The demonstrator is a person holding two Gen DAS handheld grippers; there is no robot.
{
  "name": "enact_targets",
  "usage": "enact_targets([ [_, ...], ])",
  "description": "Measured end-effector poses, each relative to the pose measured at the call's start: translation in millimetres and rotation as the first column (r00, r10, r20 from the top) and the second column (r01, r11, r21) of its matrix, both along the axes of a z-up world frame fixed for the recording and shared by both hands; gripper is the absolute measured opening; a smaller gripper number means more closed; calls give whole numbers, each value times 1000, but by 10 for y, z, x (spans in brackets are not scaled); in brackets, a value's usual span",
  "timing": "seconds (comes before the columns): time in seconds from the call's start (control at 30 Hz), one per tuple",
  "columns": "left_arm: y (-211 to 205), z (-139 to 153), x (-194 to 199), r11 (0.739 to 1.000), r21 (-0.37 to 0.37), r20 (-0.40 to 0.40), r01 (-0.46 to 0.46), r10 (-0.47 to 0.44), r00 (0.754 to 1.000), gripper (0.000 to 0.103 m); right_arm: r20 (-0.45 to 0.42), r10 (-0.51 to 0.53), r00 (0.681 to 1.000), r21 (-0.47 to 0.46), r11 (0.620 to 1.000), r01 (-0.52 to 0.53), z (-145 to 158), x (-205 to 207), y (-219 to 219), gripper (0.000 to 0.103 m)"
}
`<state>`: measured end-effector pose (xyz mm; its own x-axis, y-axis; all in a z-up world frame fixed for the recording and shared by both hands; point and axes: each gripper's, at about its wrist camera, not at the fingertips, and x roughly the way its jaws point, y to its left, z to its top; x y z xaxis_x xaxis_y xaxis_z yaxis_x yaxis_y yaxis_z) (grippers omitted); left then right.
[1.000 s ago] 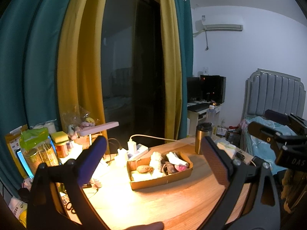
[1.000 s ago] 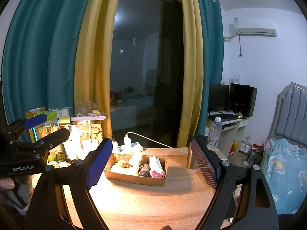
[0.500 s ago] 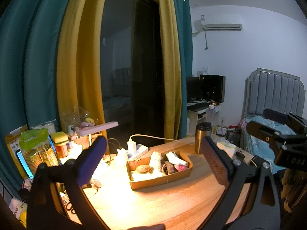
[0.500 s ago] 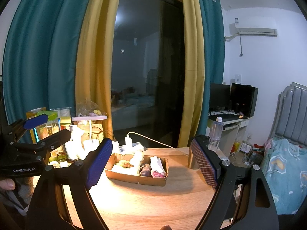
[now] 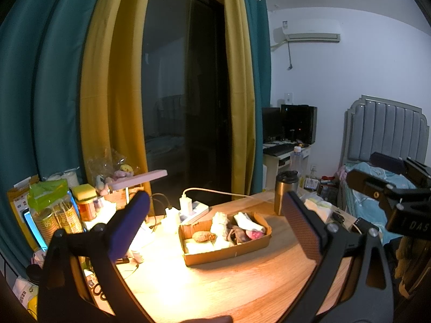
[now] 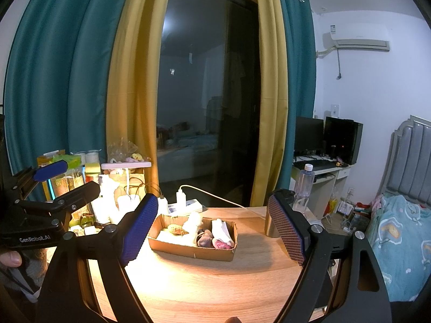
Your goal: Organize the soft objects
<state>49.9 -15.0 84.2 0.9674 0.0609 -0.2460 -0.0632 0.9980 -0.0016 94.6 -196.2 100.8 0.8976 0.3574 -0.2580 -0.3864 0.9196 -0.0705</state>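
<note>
A shallow cardboard box [image 5: 229, 251] sits on the wooden table [image 5: 215, 290] and holds several soft toys and rolled cloths, among them a white plush [image 5: 219, 222] and a pink item [image 5: 254, 234]. The box also shows in the right wrist view [image 6: 188, 249]. My left gripper [image 5: 215, 228] is open and empty, held above the table short of the box. My right gripper [image 6: 212, 228] is open and empty, also short of the box. The left gripper shows in the right wrist view [image 6: 62, 180], at the left.
A steel tumbler [image 5: 286, 191] stands right of the box. A power strip with a charger [image 5: 192, 210], a lit desk lamp [image 5: 140, 179], jars and snack tins [image 5: 64, 215] crowd the table's left. A bed [image 6: 404, 237] lies to the right.
</note>
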Motion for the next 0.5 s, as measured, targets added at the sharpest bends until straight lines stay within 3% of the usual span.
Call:
enact_targets([
  [0.5,51,-105,84,1000,14,4,7,-7,1000,99,-10,1,1000,-2,1000,-1,-48,22,0,87],
])
